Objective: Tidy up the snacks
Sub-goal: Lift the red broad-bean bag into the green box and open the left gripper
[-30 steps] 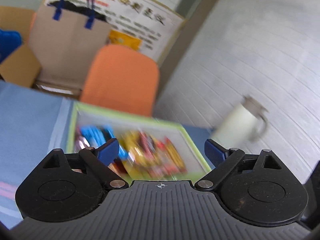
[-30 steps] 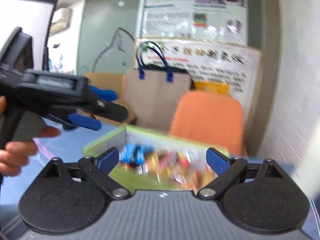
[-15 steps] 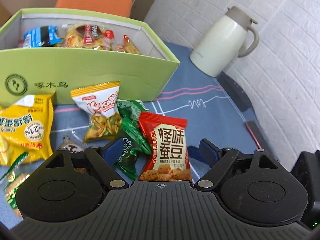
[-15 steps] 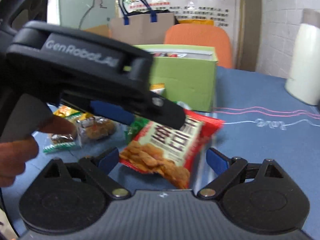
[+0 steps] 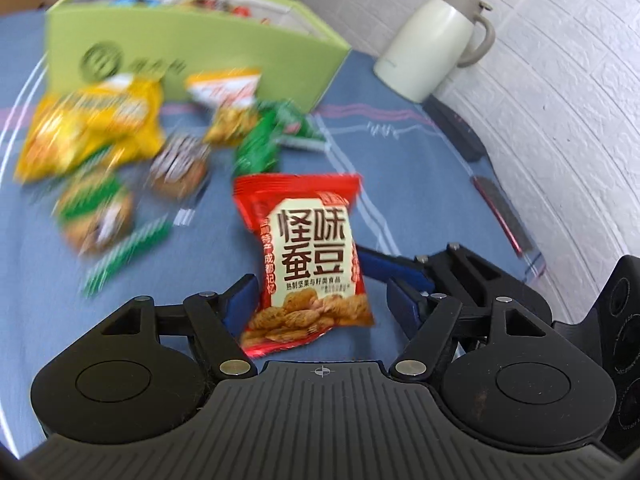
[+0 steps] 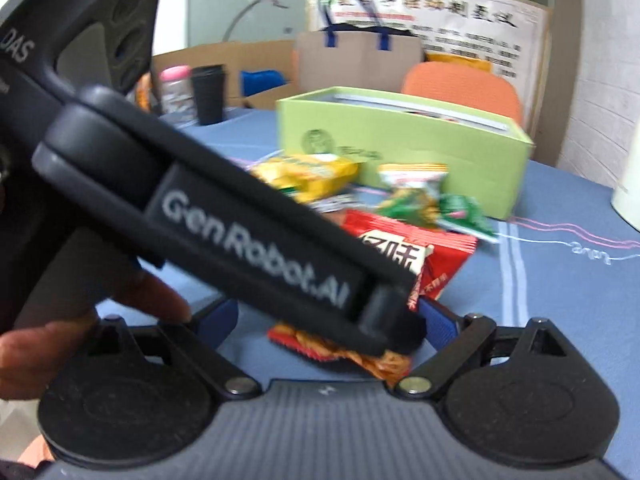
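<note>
A red snack packet (image 5: 310, 256) with a cream label lies on the blue tablecloth between the open fingers of my left gripper (image 5: 320, 300). The fingers straddle it without pinching. In the right wrist view the same red packet (image 6: 440, 256) lies partly hidden under the left gripper's black body. My right gripper (image 6: 332, 320) is open close behind it, fingers either side. A green box (image 5: 192, 56) holding several snacks stands beyond, also in the right wrist view (image 6: 400, 148). Loose yellow packets (image 5: 92, 128) and green packets (image 5: 264, 140) lie before it.
A cream thermos jug (image 5: 432, 40) stands at the right by the white brick wall. A dark phone (image 5: 500, 208) lies near the table's right edge. A black cup (image 6: 208, 92) and pink-lidded jar (image 6: 174, 88) stand far left. An orange chair (image 6: 464, 84) is behind the box.
Both grippers dropped from above the box to the table and closed in on the red packet. The left gripper's fingers have narrowed around it and the view shifted left.
</note>
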Motion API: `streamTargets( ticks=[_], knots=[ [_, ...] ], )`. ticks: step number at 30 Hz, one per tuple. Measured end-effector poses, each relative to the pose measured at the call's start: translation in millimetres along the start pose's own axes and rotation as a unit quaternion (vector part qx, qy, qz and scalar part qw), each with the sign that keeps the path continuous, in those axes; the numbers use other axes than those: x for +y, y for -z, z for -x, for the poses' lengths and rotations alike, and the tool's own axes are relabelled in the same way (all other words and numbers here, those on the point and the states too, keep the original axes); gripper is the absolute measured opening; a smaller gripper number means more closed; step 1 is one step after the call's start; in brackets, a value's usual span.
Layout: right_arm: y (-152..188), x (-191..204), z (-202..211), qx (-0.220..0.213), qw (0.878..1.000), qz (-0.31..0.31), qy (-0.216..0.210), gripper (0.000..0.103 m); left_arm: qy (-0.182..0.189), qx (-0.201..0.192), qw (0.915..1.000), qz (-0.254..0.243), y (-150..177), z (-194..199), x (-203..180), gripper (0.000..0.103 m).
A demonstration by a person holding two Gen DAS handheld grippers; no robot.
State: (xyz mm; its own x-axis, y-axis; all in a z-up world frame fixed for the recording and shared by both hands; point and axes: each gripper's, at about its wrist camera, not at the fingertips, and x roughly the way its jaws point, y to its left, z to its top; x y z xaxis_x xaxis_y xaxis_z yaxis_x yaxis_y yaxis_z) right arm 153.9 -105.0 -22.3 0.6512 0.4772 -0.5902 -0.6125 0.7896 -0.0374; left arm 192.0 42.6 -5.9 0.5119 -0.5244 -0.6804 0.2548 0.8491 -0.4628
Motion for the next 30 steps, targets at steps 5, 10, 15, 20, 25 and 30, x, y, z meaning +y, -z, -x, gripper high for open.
streamTargets(
  ticks=[5,10,15,20,25,30],
  knots=[
    [4,11,6,-0.003,1.000,-0.014,0.007,0.093,-0.016,-0.019,0.9995,0.020,11,20,13,0.067],
    [9,5,-3,0.008,0.999,-0.041,0.024,0.093,-0.024,-0.027,0.9990,0.026,2,18,19,0.070],
    [13,9,-11,0.010,0.999,-0.038,0.007,0.087,-0.037,-0.025,0.9990,-0.001,5,8,14,0.048],
    [3,1,8,-0.009,0.999,-0.032,0.008,0.075,-0.005,-0.031,0.9995,0.009,-2,18,17,0.019],
    [-31,-22,5,-0.043,0.999,-0.015,0.029,0.076,0.002,-0.064,0.9979,-0.011,-42,24,3,0.020],
    [-81,-58,-15,-0.083,0.994,0.022,0.062,0.079,0.002,-0.103,0.9941,-0.034,-108,18,-8,0.023]
  ],
)
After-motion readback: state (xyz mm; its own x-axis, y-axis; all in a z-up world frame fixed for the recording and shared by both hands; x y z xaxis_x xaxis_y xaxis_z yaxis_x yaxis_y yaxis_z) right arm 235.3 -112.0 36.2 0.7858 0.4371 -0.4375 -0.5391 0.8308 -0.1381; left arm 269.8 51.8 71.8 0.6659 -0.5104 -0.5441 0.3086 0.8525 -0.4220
